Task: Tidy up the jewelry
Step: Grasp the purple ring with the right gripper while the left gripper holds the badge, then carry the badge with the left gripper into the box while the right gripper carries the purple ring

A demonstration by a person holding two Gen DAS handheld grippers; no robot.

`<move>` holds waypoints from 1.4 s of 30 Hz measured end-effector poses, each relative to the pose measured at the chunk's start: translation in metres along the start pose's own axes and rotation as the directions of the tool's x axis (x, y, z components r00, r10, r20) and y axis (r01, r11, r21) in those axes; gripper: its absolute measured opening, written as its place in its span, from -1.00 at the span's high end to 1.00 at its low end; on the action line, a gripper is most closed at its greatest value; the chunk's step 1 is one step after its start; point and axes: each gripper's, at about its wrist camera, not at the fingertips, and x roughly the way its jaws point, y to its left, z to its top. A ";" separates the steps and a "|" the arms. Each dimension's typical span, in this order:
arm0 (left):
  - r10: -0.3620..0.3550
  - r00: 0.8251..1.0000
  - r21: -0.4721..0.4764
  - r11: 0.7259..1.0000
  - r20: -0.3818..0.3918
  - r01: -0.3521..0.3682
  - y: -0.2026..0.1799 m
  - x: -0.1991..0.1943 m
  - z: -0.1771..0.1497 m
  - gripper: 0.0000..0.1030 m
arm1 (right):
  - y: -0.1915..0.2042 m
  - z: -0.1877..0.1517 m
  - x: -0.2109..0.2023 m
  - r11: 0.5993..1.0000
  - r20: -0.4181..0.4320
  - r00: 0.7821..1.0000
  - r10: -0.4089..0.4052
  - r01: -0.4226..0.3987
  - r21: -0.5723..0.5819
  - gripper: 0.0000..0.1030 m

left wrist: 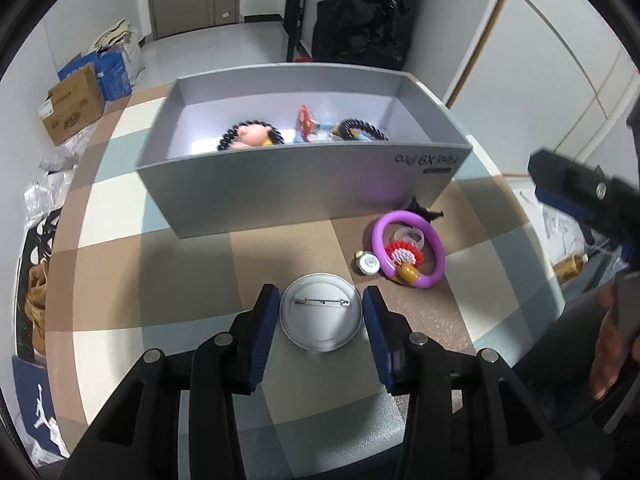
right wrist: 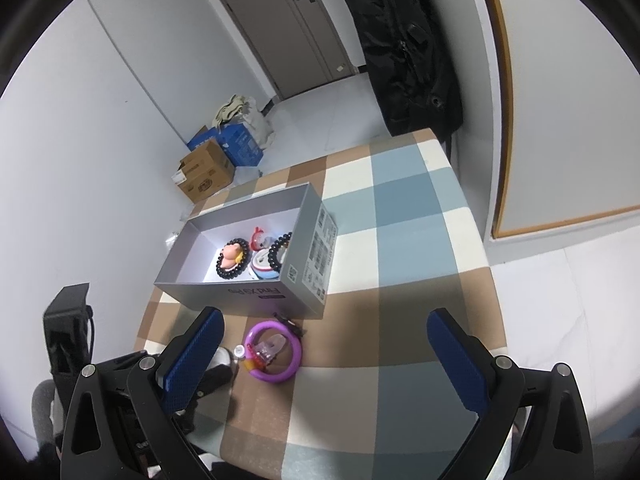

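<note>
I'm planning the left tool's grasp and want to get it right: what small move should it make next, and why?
Probably close the left tool on the round pin badge. The badge lies pin side up on the checked tablecloth, already between the open blue pads, with a gap on each side. Once gripped, it could go into the grey box with the bead bracelets.
</note>
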 end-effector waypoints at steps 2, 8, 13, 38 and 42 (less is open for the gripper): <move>-0.006 1.000 -0.017 1.000 0.013 0.007 0.002 -0.003 0.003 0.27 | -0.001 -0.001 0.000 1.000 -0.005 1.000 0.000 0.000 0.006 -0.99; -0.018 0.997 -0.062 0.998 0.069 0.023 0.008 -0.021 0.010 0.27 | 0.004 -0.006 0.006 0.998 -0.036 0.998 -0.046 0.044 -0.035 -0.98; -0.032 0.992 -0.124 0.991 0.126 0.048 0.022 -0.036 0.014 0.27 | 0.018 -0.015 0.015 0.994 -0.078 0.997 -0.016 0.007 -0.109 -0.98; -0.092 0.977 -0.230 0.964 0.190 0.135 0.056 -0.049 0.020 0.27 | 0.075 -0.043 0.065 0.895 -0.133 0.983 -0.130 0.059 -0.442 0.04; -0.093 0.977 -0.230 0.963 0.191 0.137 0.056 -0.050 0.020 0.27 | 0.073 -0.041 0.065 0.903 -0.138 0.984 -0.113 0.044 -0.427 0.06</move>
